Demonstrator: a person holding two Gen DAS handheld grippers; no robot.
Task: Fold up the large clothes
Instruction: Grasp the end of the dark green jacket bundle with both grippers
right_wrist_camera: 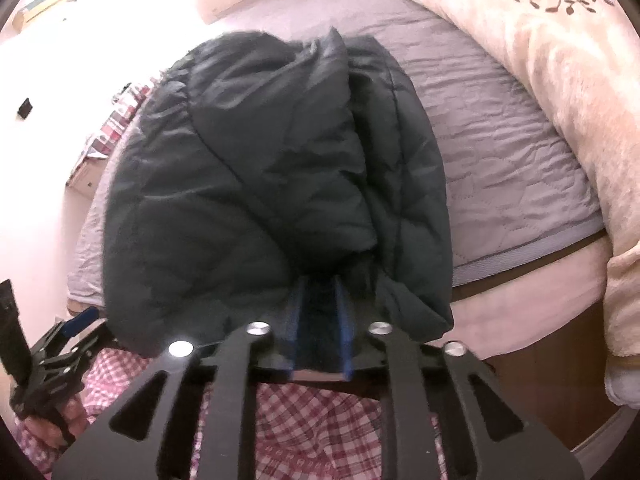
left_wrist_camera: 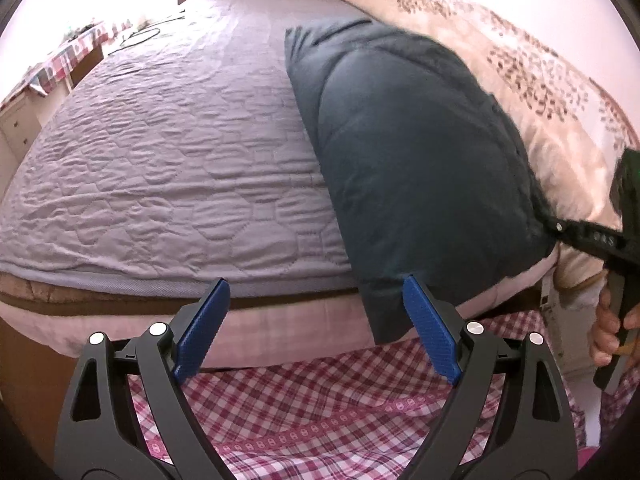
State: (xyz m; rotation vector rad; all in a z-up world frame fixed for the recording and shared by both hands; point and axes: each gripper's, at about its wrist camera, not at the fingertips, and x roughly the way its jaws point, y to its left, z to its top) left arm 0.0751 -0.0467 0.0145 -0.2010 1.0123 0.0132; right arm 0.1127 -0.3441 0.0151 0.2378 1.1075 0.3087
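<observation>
One dark jacket (right_wrist_camera: 260,184) folded, quilted bed (left_wrist_camera: 160,152)

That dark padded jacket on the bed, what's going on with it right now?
A person with a claw in each hand is folding the dark teal padded jacket on the grey quilted bed cover, beside a cream leaf-print blanket. The jacket lies folded into a long bundle, its near end hanging over the bed's edge. The right claw has jacket fabric between its blue pads at that near end. The left claw stands wide open with nothing in it, just short of the jacket.
</observation>
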